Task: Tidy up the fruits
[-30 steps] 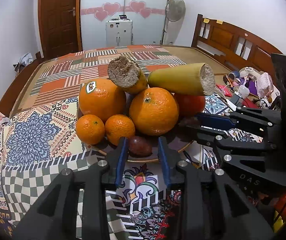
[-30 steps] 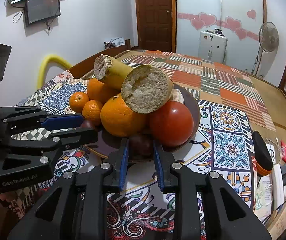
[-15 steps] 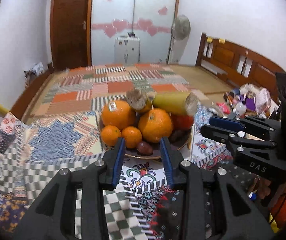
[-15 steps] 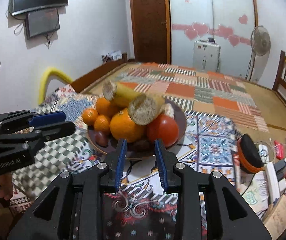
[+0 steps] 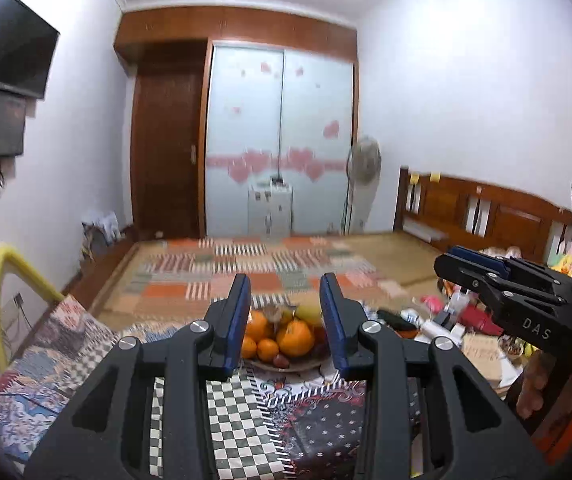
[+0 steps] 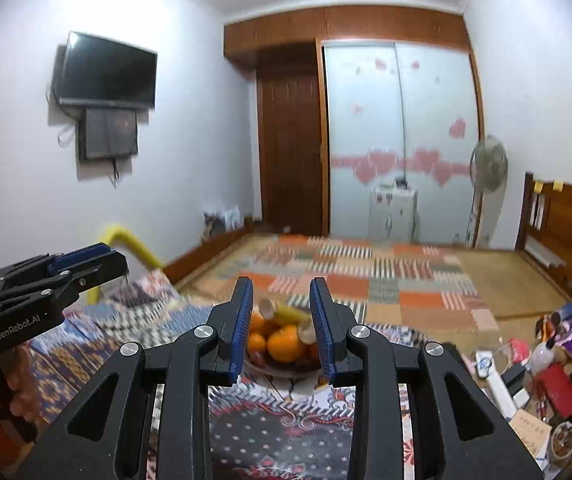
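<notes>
- I see the fruit plate (image 5: 286,365) on the patterned cloth (image 5: 246,408), straight ahead of both grippers and below them, well apart;
- left gripper (image 5: 285,320) and right gripper (image 6: 281,325): jaws narrowly parted, empty;
- neither is clearly nearer.

A wall television (image 6: 106,70), a standing fan (image 6: 488,164), a wooden headboard (image 5: 482,212) and a patchwork bedspread (image 6: 366,276).

- We see even, bright indoor light; the white walls (image 5: 466,112) read faintly violet.
- Motion blur softens the bed (image 6: 366,272), sharper near six o'clock.
- Fisheye bending and dark vignetting ring every corner.
</notes>
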{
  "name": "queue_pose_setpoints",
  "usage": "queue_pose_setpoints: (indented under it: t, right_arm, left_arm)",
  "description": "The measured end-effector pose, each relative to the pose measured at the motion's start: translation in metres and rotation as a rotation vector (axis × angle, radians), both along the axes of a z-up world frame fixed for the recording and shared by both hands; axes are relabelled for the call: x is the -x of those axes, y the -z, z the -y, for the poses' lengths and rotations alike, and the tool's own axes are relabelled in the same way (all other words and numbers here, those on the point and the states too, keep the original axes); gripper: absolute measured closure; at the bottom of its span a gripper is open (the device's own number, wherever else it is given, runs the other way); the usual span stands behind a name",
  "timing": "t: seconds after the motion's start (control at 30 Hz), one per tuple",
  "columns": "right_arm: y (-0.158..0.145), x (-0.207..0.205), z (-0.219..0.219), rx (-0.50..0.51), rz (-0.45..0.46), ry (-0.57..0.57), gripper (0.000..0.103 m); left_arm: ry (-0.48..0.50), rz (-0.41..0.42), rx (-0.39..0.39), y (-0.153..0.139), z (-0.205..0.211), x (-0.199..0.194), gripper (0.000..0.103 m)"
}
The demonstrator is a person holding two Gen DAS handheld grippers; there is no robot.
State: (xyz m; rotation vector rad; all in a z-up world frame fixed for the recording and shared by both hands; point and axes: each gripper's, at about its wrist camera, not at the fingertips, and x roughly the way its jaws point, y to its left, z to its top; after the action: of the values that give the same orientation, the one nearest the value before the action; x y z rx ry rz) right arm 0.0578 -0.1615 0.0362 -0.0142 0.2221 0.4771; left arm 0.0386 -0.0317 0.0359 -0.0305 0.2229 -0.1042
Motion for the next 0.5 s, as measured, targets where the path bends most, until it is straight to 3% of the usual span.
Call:
queue_pose_setpoints:
  t: [0.13, 0.2, 0.27, 0.33, 0.5]
  right_arm:
    - [-0.014, 0.026, 0.004, -0.045, 0.058, 0.002, 0.064]
    - [-0.017, 0.037, 0.004, -0.054, 0.087, 0.015, 0.056]
    - [-0.019, 0.041, 0.004, -0.062, 0.099, 0.019, 0.050]
    - [-0.019, 0.046, 0.004, -0.069, 0.110, 0.026, 0.045]
    - [-0.017, 0.055, 0.006, -0.076, 0.132, 0.053, 0.021]
  left_arm:
    - [-0.006, 0.065, 0.002, -0.018, 0.004, 0.034, 0.066]
    - [-0.010, 0.084, 0.000, -0.023, 0.006, 0.046, 0.061]
    - [-0.020, 0.103, -0.002, -0.026, 0.007, 0.057, 0.049]
    - [-0.033, 0.122, -0.012, -0.028, 0.010, 0.067, 0.045]
    - [-0.033, 0.141, -0.004, -0.030, 0.012, 0.082, 0.022]
